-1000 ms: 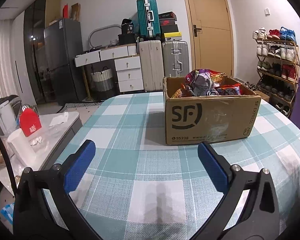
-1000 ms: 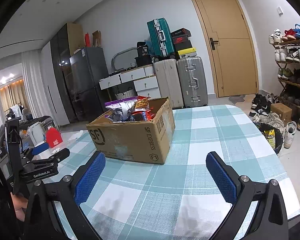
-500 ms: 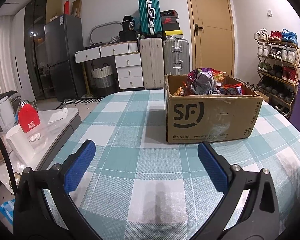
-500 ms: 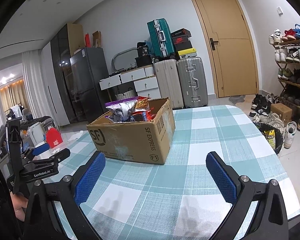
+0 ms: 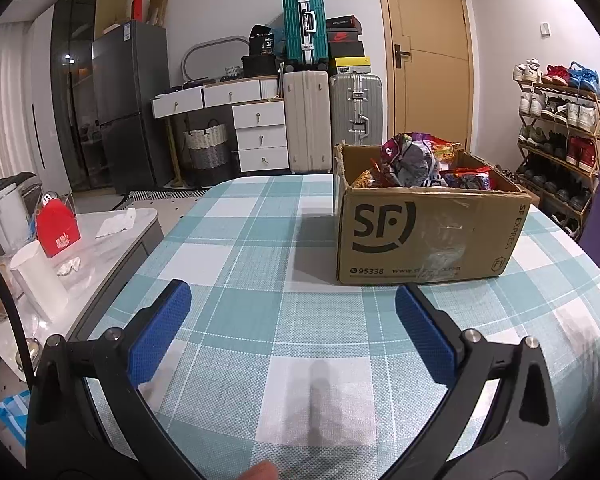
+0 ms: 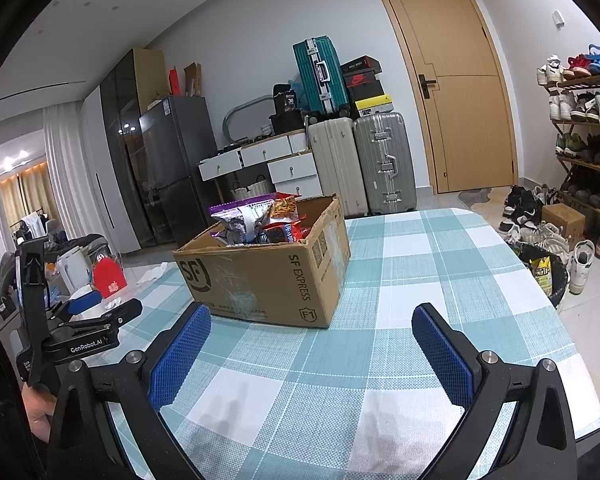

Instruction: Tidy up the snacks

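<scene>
Both the left gripper (image 5: 288, 324) and right gripper (image 6: 312, 344) are held wide apart and empty, just short of the snack-filled cardboard box (image 5: 424, 228); snack bags (image 6: 256, 220) are heaped inside it

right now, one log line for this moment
left gripper open, empty | right gripper open, empty | snacks in box
</scene>
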